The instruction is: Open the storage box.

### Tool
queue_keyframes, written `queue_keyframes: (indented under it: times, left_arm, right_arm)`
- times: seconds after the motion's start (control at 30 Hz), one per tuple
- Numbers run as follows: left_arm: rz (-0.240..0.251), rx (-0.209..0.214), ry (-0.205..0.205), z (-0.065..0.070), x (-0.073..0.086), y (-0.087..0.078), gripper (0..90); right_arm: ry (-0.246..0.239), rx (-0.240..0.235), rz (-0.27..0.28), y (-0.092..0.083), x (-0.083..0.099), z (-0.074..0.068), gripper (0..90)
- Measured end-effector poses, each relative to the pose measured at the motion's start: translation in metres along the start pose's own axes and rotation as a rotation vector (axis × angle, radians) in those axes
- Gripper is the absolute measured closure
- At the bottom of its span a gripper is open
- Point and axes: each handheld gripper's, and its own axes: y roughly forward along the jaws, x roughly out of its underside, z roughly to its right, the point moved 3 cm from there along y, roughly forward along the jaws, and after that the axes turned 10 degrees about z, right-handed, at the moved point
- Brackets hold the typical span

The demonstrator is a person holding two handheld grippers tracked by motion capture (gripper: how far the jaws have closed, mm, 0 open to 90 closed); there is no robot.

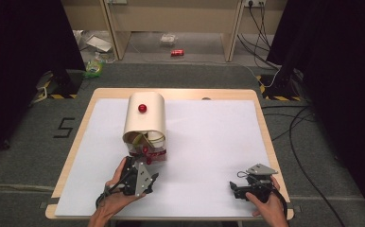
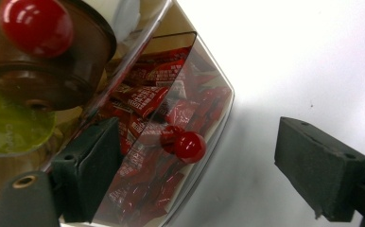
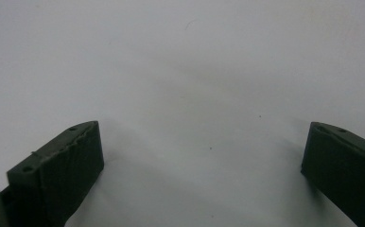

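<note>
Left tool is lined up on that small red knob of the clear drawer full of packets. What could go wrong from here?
1. The left tool stands open around the small red knob, which sits nearer one jaw; closing may slip off the round knob.
2. A pull might drag the whole cream box across the white mat, since the right tool rests far from it.

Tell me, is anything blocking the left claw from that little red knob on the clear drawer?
Nothing visible does. The left gripper is open, and the red knob sits in the open gap between its jaws, in front of the clear drawer of red packets.
</note>
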Motion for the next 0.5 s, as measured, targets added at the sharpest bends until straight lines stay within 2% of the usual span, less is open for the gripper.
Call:
queue_keyframes:
  times: [0.03, 0.13, 0.3, 0.37, 0.43, 0.5]
  left_arm:
    - [0.0, 0.0, 0.0, 0.0, 0.0, 0.0, 17.7]
    - [0.014, 0.01, -0.048, -0.002, -0.001, -0.003, 20.0]
    - [0.019, 0.013, -0.076, -0.003, -0.002, -0.006, 21.4]
    - [0.028, 0.005, -0.094, -0.004, -0.002, -0.008, 25.7]
    - [0.035, 0.016, -0.126, -0.006, -0.003, -0.011, 29.8]
    - [0.035, 0.02, -0.128, -0.006, -0.003, -0.012, 30.2]
  right_arm:
    - [0.0, 0.0, 0.0, 0.0, 0.0, 0.0, 0.3]
    - [0.0, 0.0, 0.0, 0.0, 0.0, 0.0, 0.3]
    - [0.0, 0.0, 0.0, 0.0, 0.0, 0.0, 0.3]
    - [0.0, 0.0, 0.0, 0.0, 0.0, 0.0, 0.3]
    - [0.0, 0.0, 0.0, 0.0, 0.0, 0.0, 0.3]
    - [0.0, 0.0, 0.0, 0.0, 0.0, 0.0, 0.3]
